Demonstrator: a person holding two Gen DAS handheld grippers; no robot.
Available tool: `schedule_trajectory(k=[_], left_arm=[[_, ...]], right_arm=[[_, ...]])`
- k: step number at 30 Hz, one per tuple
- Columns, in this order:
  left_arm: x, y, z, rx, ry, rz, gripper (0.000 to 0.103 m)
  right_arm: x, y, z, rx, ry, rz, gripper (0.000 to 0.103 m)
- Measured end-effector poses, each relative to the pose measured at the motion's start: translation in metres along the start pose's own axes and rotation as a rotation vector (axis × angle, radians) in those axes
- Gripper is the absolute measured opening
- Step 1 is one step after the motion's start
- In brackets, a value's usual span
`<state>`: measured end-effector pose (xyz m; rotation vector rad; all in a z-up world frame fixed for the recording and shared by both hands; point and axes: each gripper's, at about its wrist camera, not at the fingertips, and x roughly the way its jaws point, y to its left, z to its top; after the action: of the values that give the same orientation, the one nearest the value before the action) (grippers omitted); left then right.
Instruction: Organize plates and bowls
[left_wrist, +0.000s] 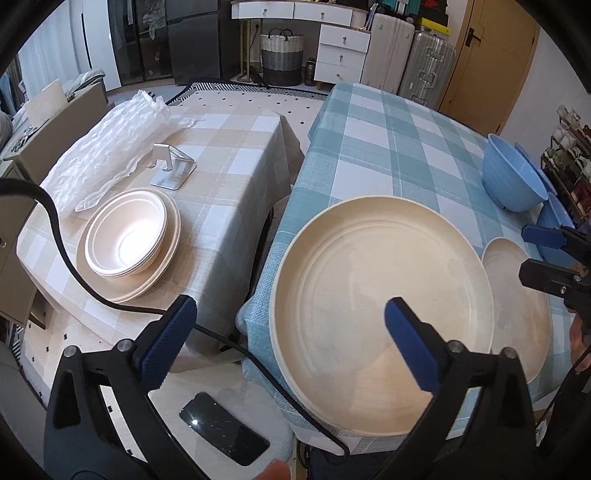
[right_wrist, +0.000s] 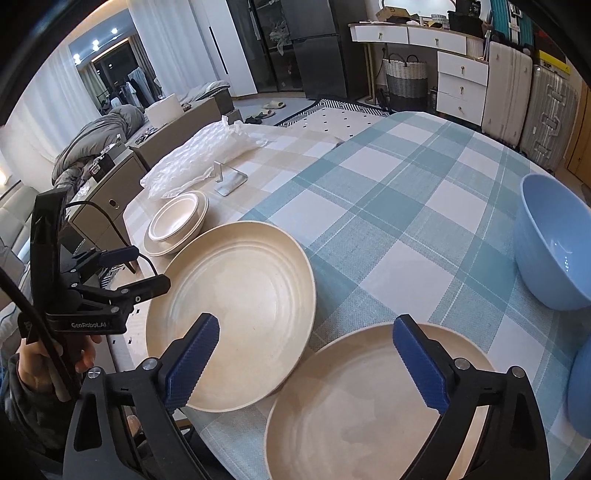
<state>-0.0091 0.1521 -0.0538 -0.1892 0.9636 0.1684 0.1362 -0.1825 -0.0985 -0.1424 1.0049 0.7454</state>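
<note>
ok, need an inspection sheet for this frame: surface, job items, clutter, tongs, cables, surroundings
Surface: blue checked table next to a beige checked table.
Job's things: two cream plates side by side, larger plate and nearer plate; blue bowl; cream bowls stacked on plates on the beige table.
Clutter: bubble wrap, metal stand, phone.
Tongs: left tongs open over the larger plate; right tongs open over the nearer plate.
Cables: black cable at the table edge.
Surroundings: drawers, suitcases, basket.
</note>
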Motion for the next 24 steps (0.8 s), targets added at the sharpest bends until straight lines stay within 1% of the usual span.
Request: schedule_trajectory(k=[7,12,16,24], left_arm=[[0.0,0.003,-0.003,-0.009,-0.005,0.003,0.101],[-0.006,-0.002,-0.006,0.01,-0.04,0.037,0.101],[-0.008,-0.005,-0.01,0.029,-0.061,0.039,0.101],[-0.015,-0.003,-0.017,0.056,-0.107,0.055,0.101]], right_arm=[[0.003,-0.002,0.004,0.002,0.0,-0.006,0.098],[0.0,0.0,0.006,-0.005,-0.012,-0.021,0.098],[-0.001,0.0,0.007,-0.009,-0.013,-0.026,0.098],[-0.003,-0.001,0.003,0.004,-0.009,-0.005,0.098]])
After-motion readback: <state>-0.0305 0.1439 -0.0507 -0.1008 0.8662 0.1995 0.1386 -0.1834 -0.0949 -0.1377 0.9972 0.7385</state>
